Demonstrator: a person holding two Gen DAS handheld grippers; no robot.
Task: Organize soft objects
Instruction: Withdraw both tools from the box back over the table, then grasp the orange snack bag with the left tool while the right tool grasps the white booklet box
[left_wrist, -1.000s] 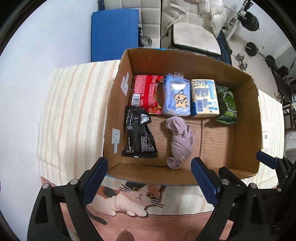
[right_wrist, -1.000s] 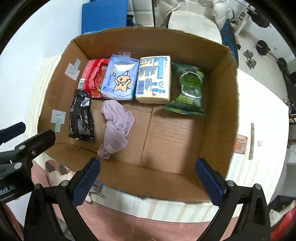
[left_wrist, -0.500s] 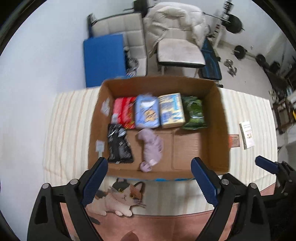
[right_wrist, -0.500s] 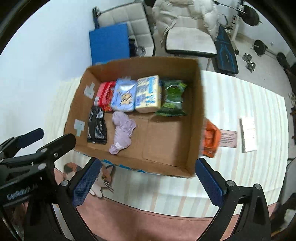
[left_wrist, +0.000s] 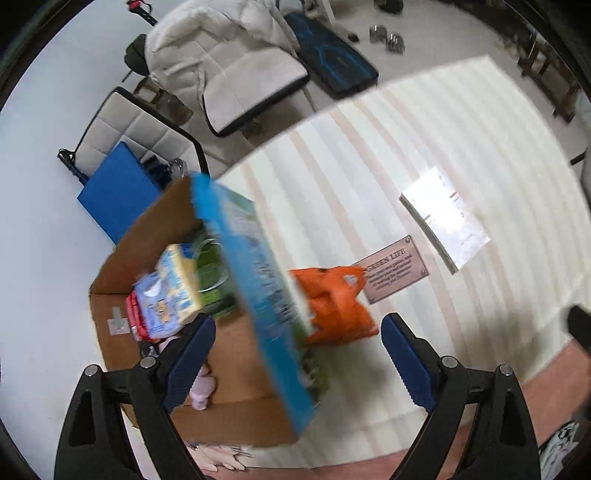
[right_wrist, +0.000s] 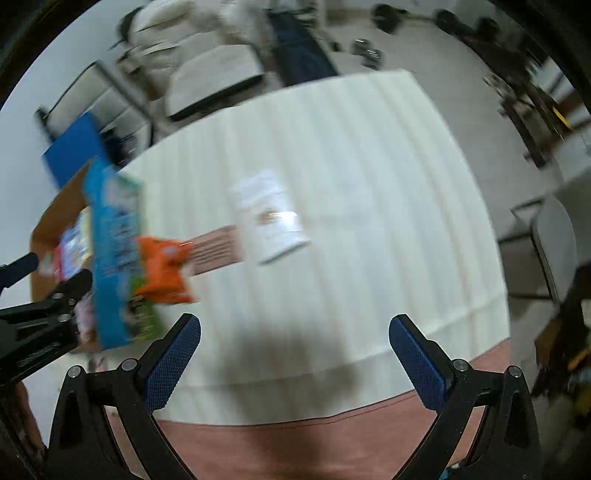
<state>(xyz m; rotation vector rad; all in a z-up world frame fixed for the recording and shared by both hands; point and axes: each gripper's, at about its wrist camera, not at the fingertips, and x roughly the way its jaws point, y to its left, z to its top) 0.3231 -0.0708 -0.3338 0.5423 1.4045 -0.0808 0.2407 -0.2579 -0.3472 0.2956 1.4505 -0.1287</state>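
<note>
Your left gripper (left_wrist: 297, 360) shows black plastic arms with triangular cut-outs, round silver screws at the joints and blue ridged pads (left_wrist: 190, 363). Your right gripper (right_wrist: 294, 363) matches it: black frame, silver screws, blue dimpled pads (right_wrist: 417, 367).

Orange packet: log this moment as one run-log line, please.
orange packet: on striped cloth, outside cardboard box, against its right wall | left tool: open, empty | right tool: open, empty, over bare cloth
</note>
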